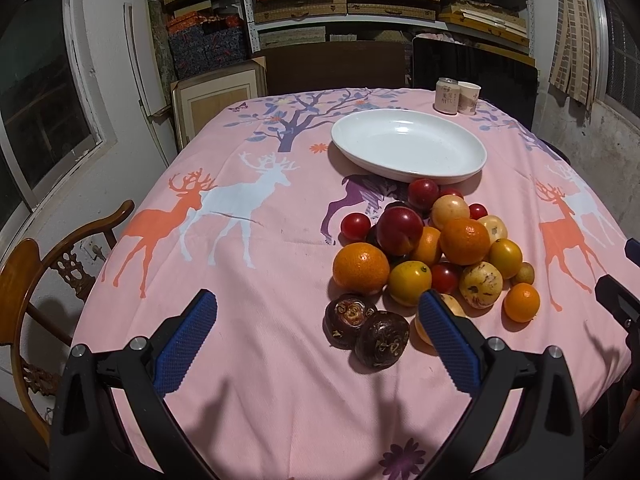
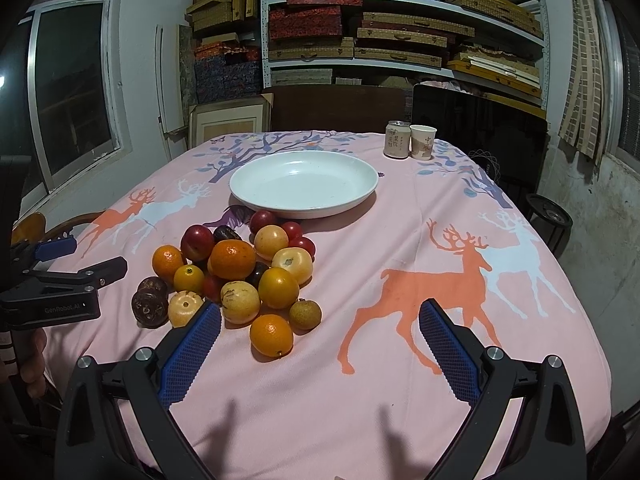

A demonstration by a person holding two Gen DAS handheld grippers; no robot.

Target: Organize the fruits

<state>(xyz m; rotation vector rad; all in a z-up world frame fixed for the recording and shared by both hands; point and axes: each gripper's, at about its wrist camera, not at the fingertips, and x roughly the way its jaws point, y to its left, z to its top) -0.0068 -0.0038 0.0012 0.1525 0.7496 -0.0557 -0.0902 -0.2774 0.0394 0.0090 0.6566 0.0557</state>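
A heap of fruit [image 1: 436, 256] [image 2: 236, 276] lies on the pink deer tablecloth: oranges, yellow and red round fruits, two dark brown ones [image 1: 366, 330] at its near edge. Beyond it stands an empty white oval plate [image 1: 408, 146] [image 2: 304, 182]. My left gripper [image 1: 318, 312] is open low over the cloth, nothing between its blue pads, its right pad in front of a pale yellow fruit. My right gripper [image 2: 320, 318] is open too, to the right of the heap, with a small orange [image 2: 271, 335] just inside its left pad. The left gripper [image 2: 84, 264] shows at the left edge of the right wrist view.
A drink can [image 1: 447, 95] [image 2: 397, 139] and a paper cup [image 1: 469, 97] [image 2: 422, 142] stand at the table's far right. Wooden chairs [image 1: 60, 264] sit at the left side, a dark panel [image 2: 480, 132] leans behind the table, shelves of boxes fill the back wall.
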